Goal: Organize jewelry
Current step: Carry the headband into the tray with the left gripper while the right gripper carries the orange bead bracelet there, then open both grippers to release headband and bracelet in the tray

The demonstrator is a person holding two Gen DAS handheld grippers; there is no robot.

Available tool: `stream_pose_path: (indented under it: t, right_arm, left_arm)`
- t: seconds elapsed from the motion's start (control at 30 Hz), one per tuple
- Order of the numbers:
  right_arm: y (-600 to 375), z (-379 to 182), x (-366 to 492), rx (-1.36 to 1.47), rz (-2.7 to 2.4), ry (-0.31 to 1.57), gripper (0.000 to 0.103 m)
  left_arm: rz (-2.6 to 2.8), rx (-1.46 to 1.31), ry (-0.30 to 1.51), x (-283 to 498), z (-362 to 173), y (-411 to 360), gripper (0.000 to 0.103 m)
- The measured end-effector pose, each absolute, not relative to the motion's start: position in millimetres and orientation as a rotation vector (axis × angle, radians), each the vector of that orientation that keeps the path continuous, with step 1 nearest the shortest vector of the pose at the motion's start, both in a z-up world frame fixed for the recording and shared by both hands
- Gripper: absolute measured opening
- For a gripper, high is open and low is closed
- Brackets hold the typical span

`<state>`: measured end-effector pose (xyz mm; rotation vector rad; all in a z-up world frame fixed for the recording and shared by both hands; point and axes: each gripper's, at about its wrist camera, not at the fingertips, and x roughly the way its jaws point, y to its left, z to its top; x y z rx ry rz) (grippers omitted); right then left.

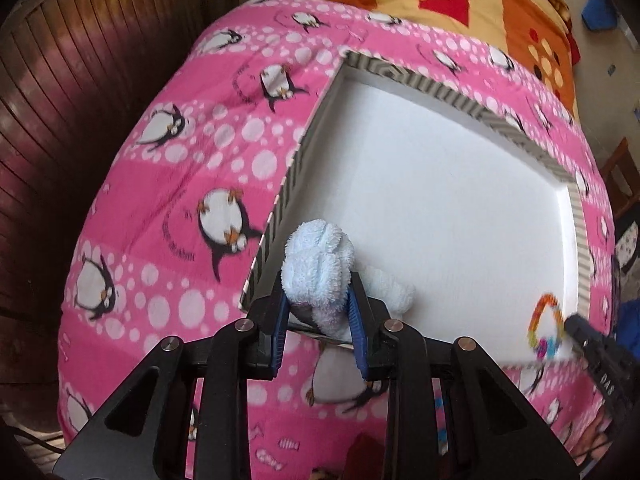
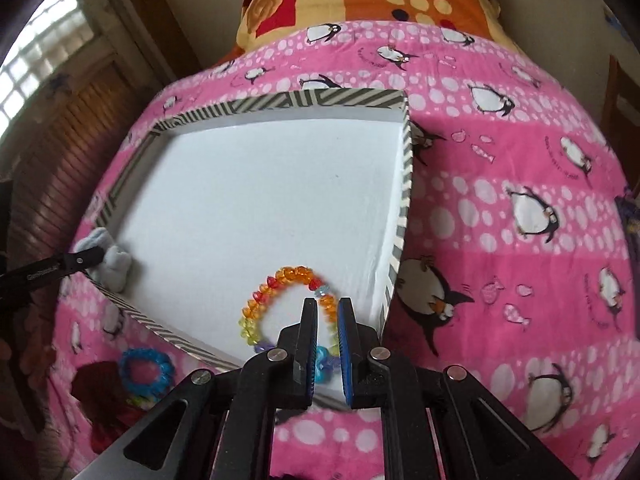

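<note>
On the bed's pink penguin-print fleece blanket [image 1: 168,184], the left tool [image 1: 318,302] is pinching a fluffy pale-blue towelling scrunchie [image 1: 316,268] at the near left corner of the shallow white tray with a grey-striped rim [image 1: 440,92]. Over to the right, the right tool [image 2: 328,308] is gripping a rainbow beaded bracelet [image 2: 280,280] (its loop is sitting over the tray's near edge). A blue ring-shaped scrunchie [image 2: 146,372] is lying on the blanket, just outside the tray.
</note>
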<state>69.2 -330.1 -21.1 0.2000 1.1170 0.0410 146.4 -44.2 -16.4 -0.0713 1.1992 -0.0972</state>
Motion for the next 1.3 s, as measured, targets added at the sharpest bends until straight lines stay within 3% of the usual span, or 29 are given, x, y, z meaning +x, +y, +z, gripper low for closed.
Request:
stream_pose_path:
  t: [0.2, 0.23, 0.33, 0.6, 1.3]
  right_arm:
    - [-331, -21, 54, 0.164, 0.043, 1.140, 0.010]
    - [-330, -19, 54, 0.163, 0.046, 1.132, 0.013]
    - [-328, -7, 51, 0.177, 0.049, 1.088, 0.045]
    - [-312, 36, 25, 0.162, 0.060, 0.974, 0.045]
    - [-274, 48, -69, 0.151, 0.074, 0.957, 0.046]
  left_arm:
    - [-0.115, -0.096, 1.221, 123, -16, -37, 0.032]
    - [-0.109, -0.101, 1.217, 123, -16, -37, 0.034]
    - [-0.102, -0.086, 1.204, 120, -12, -38, 0.042]
    - [-0.096, -0.058, 1.095, 98, 19, -41, 0.059]
    - [-0.156, -0.011, 0.956, -6, 51, -25, 0.059]
